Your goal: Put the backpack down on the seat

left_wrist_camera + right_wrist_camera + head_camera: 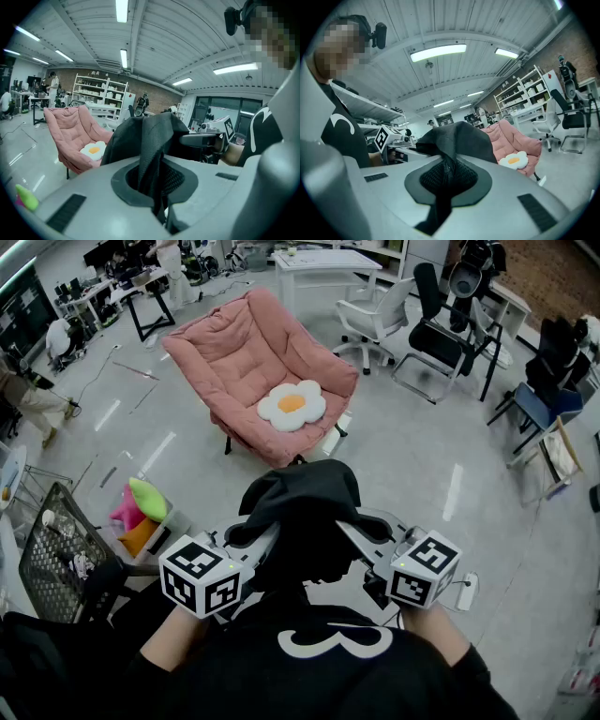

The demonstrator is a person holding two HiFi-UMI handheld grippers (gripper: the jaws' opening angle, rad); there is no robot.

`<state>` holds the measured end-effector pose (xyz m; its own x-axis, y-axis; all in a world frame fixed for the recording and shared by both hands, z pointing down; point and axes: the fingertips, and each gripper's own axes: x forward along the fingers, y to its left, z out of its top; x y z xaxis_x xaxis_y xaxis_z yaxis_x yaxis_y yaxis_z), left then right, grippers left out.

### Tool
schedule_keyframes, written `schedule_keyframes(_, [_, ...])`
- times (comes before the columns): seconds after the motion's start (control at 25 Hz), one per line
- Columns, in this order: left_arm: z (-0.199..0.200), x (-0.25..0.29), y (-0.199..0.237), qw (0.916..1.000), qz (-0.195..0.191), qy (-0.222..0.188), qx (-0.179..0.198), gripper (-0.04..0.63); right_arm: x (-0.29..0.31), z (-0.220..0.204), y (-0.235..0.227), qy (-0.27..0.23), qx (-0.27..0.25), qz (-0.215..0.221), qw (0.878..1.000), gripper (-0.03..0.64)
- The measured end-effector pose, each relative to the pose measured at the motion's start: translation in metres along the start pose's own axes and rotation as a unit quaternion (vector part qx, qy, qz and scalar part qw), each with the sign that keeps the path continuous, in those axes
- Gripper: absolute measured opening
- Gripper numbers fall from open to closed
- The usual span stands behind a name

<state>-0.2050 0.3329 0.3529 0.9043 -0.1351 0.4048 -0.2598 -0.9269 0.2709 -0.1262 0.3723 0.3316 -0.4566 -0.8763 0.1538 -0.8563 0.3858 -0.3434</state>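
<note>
The left gripper (pixel 158 199) has its jaws pinched together on a black mesh strap (pixel 151 154) of the backpack (pixel 129 136), which bulks just beyond the claw. Right of it the right gripper (pixel 193 138) reaches into the same bag. Far left of the claw stands a pink lounge chair (pixel 68 129) bearing a fried-egg cushion (pixel 93 150).

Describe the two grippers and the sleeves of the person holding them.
The left gripper and right gripper are pale grey shells with black pads. Each carries a white cube with black square markers. The person wears a black top with white print; the forearms are bare.
</note>
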Motion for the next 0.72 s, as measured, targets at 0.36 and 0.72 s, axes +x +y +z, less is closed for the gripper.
schedule_keyframes(0.36, [0.017, 0.038, 0.038, 0.9995, -0.031, 0.006, 0.003, 0.012, 0.025, 0.009, -0.043, -0.005, 0.015, -0.034, 0.999, 0.017])
schedule_keyframes(0.72, [0.033, 0.102, 0.125, 0.9963, -0.078, 0.029, -0.022, 0.012, 0.092, 0.013, -0.122, 0.014, 0.053, -0.076, 0.996, 0.018])
